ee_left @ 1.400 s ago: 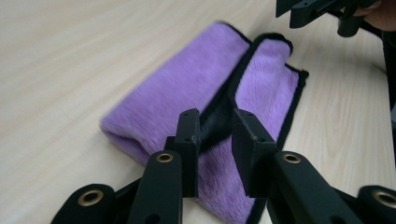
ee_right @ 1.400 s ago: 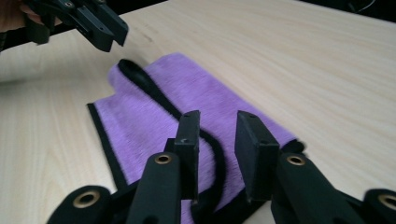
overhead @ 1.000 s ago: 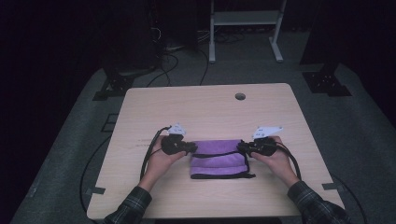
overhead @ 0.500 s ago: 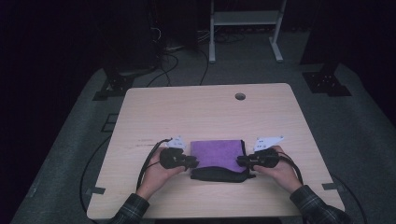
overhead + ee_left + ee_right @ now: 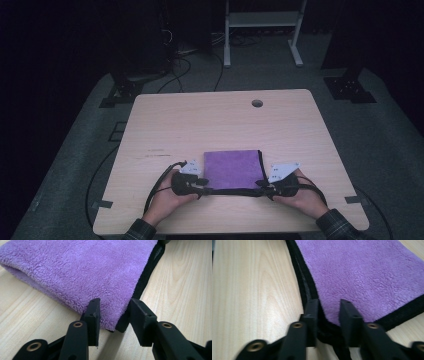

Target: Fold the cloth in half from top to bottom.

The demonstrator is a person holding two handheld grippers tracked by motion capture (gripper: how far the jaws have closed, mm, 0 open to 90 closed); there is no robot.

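Now one folded purple towel (image 5: 232, 169) lies near the table's (image 5: 210, 120) near edge; two grippers, left (image 5: 198, 182) and right (image 5: 265, 184), have just been opening, jaws narrowly parted around its near corners.

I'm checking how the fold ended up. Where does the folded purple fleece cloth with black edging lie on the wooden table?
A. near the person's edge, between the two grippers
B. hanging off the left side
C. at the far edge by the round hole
A: the folded purple fleece cloth lies flat near the person's edge of the wooden table, with the left gripper and right gripper at its near corners.
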